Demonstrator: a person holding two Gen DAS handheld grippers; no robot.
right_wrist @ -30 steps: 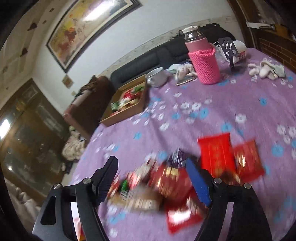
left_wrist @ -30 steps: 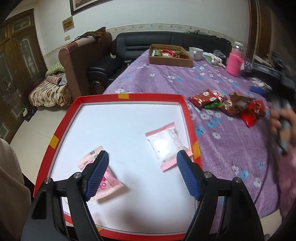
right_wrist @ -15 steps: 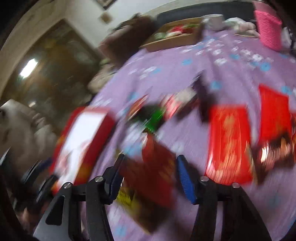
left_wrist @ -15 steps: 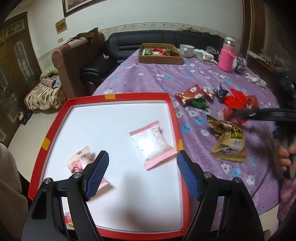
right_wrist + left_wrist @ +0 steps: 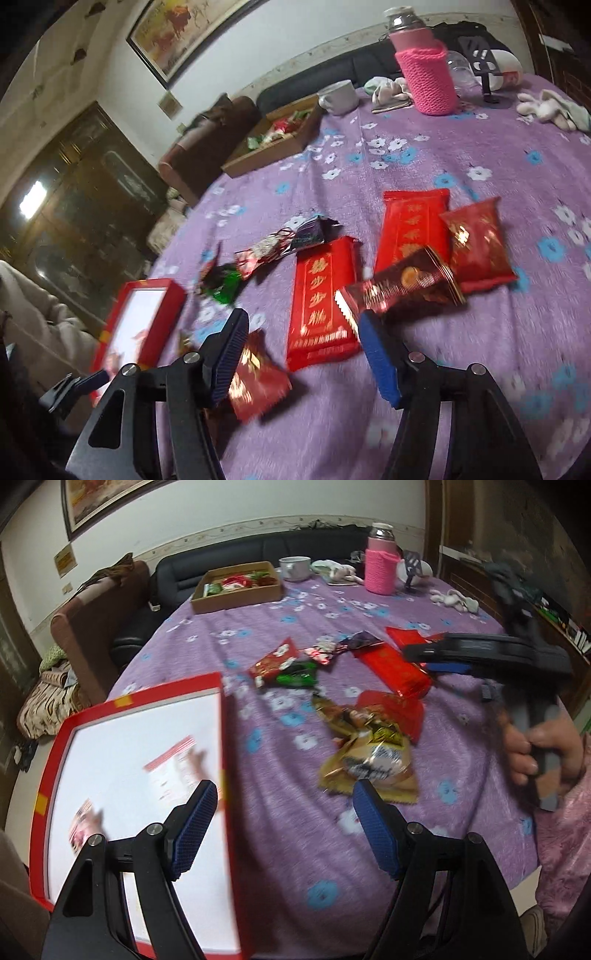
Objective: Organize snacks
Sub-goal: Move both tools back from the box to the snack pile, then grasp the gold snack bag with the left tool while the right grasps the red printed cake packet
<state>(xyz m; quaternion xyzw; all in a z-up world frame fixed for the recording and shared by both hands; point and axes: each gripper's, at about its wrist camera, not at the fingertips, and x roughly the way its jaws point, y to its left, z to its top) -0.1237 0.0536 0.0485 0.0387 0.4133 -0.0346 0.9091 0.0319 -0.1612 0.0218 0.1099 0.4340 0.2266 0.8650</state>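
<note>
My left gripper (image 5: 282, 827) is open and empty, over the right rim of the red tray (image 5: 147, 698) and the purple cloth. Two pink packets (image 5: 177, 768) lie on the tray's white floor. Loose snacks lie ahead: a gold packet (image 5: 369, 764), a green one (image 5: 299, 675) and a long red one (image 5: 391, 664). My right gripper (image 5: 303, 354) hovers over that pile, its jaws opening. The near end of the long red packet (image 5: 321, 295) lies on the cloth between the fingers, untouched. A small red packet (image 5: 258, 380) sits by the left finger.
At the table's far side stand a cardboard box of snacks (image 5: 236, 587), a mug (image 5: 293, 568), a pink knitted flask (image 5: 382, 568) and white cloths (image 5: 454, 600). A hand (image 5: 535, 749) in a pink sleeve holds the right gripper. Sofa and armchair lie beyond.
The left wrist view has swung right, so the tray sits at the left and the snack pile in the middle. The right gripper's jaws stand wider than half a second ago, no packet clamped.
</note>
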